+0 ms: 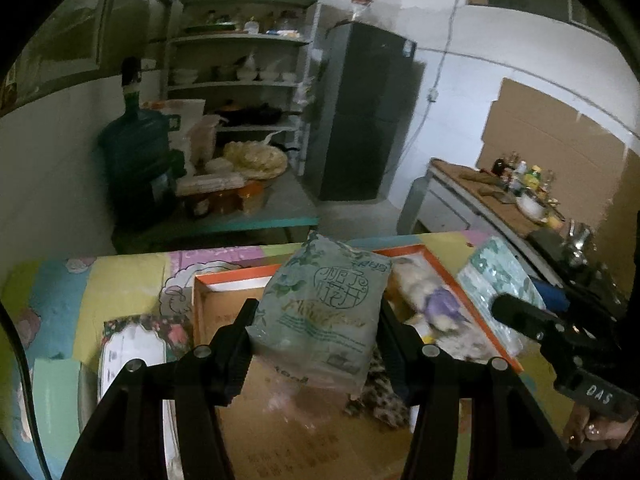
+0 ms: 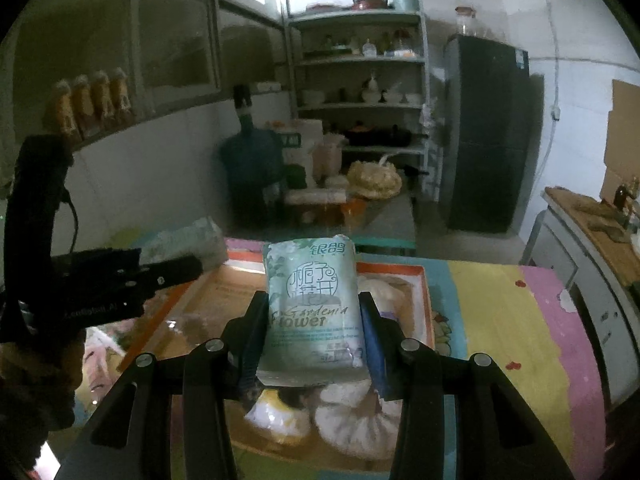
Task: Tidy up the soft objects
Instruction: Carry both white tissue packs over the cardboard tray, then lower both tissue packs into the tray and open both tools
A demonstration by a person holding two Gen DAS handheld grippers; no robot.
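Left wrist view shows the left tool (image 1: 316, 320) clenched on a pale green tissue pack (image 1: 320, 312), its 2 fingers pressing the pack's sides. The pack hangs tilted above an orange-rimmed cardboard box (image 1: 224, 280) that sits on the counter (image 1: 120, 280), which is covered by a pastel patchwork cloth. Inside the box, to the right of the pack, lies a blurred plush toy (image 1: 436, 304) in white and purple. A floral-bordered packet (image 1: 132, 344) lies on the counter just left of the box.

Right wrist view shows the right tool (image 2: 314, 320) gripping a second tissue pack (image 2: 312, 308), upright between its fingers, printed "Gardenia Flower". It is held over the same box (image 2: 424, 292), above white drawstring pouches (image 2: 352, 420) that rest in the box beneath it. From the left wrist this second pack (image 1: 500, 280) appears at the right, over the box's right edge, with the right tool (image 1: 532, 320) around it. From the right wrist, the left tool (image 2: 168, 276) reaches in from the left with its pack (image 2: 188, 240) beyond it.

A blue water jug (image 2: 252, 160), a shelf rack (image 2: 360, 80) of dishes and a dark fridge (image 2: 488, 132) stand behind.
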